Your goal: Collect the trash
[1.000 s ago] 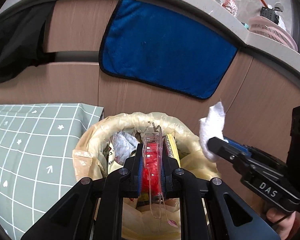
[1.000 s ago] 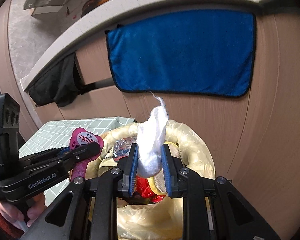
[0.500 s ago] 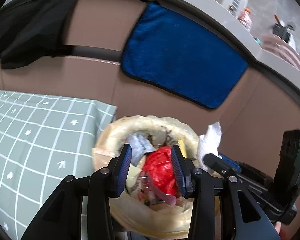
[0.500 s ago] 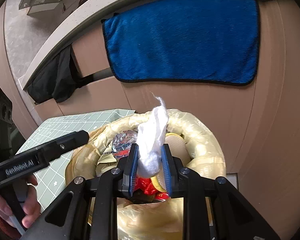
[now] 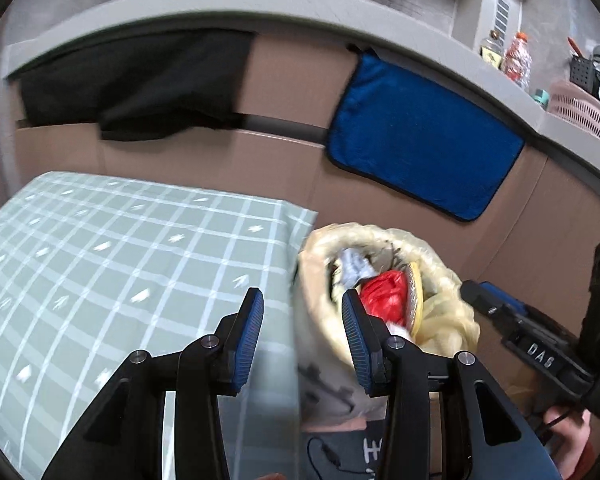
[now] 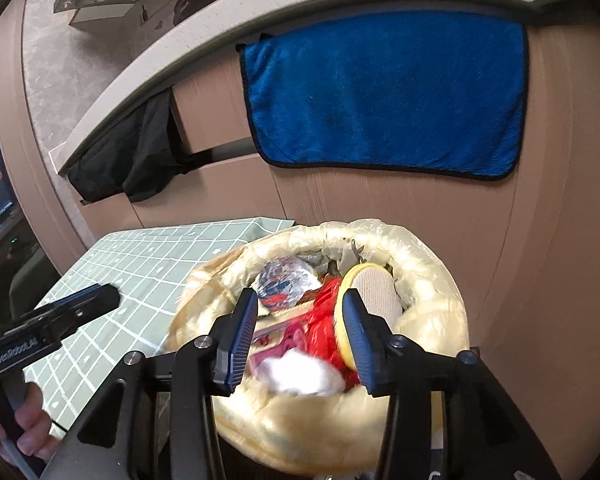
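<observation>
The trash bin, lined with a yellowish bag, is full of rubbish: a red wrapper, a foil ball and a yellow-rimmed lid. A white tissue wad lies loose on top near the front rim. My right gripper hangs over the bin with its jaws opening; the pads touch nothing. My left gripper is open and holds nothing, over the edge of the green checked tablecloth, just left of the bin. Each gripper shows in the other's view: right gripper, left gripper.
Behind the bin, a brown cabinet front carries a blue towel and a black cloth. A grey countertop above holds bottles and a pink basket. A person's hands grip both handles.
The left gripper opened, dropped its red and pink wrapper into the bin and swung left over the table. The right gripper opened and the white tissue fell into the bin.
</observation>
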